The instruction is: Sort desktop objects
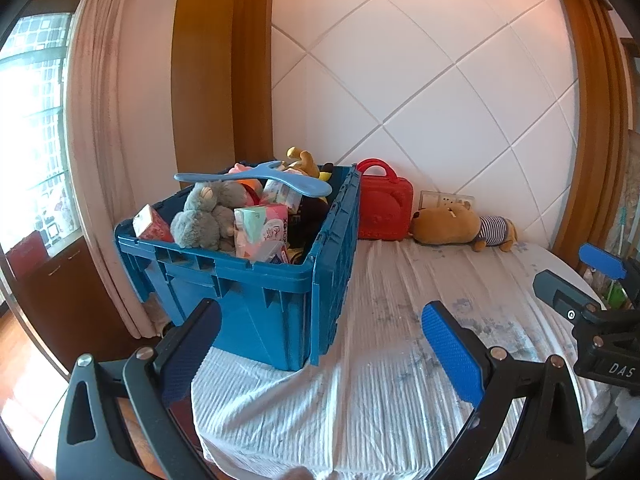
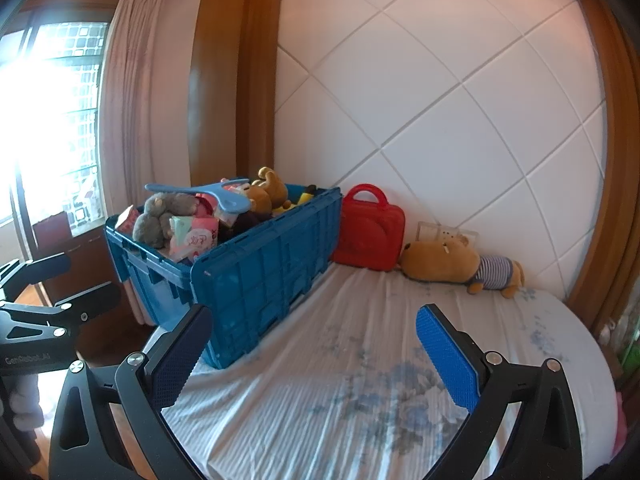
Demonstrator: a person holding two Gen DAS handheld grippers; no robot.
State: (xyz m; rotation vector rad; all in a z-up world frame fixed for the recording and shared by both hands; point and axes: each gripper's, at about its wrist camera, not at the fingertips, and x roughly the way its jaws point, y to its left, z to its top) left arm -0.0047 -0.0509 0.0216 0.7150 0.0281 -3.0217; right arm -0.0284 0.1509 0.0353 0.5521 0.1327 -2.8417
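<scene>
1. The left hand-held gripper (image 1: 320, 344) is released, its blue-padded jaws spread wide with nothing between them, hovering above the near edge of the table (image 1: 400, 360), which is covered in a white floral cloth.
2. The right hand-held gripper (image 2: 314, 344) is likewise released and empty, hovering over the same cloth; "DAS" shows on its body in the left view, and what looks like "GenRobot.AI" on the left tool in the right view.
3. The blue crate (image 1: 256, 304) stands ahead and left of both grippers, its long axis running away toward the wall; the left hand-held gripper is nearer its front corner.
4. The crate is heaped: a grey plush toy (image 1: 204, 216), a tissue pack (image 1: 262, 232) printed "XOXOX", a blue plastic hanger (image 1: 252, 178) lying flat on top, and a brown plush (image 2: 268, 194) at the back.
5. Beyond the crate, against the wall, stands a red case (image 1: 384, 204); just beside it a brown plush bear in a striped shirt (image 1: 460, 224) lies on its side, its length along the wall, closer to the right hand-held gripper.
</scene>
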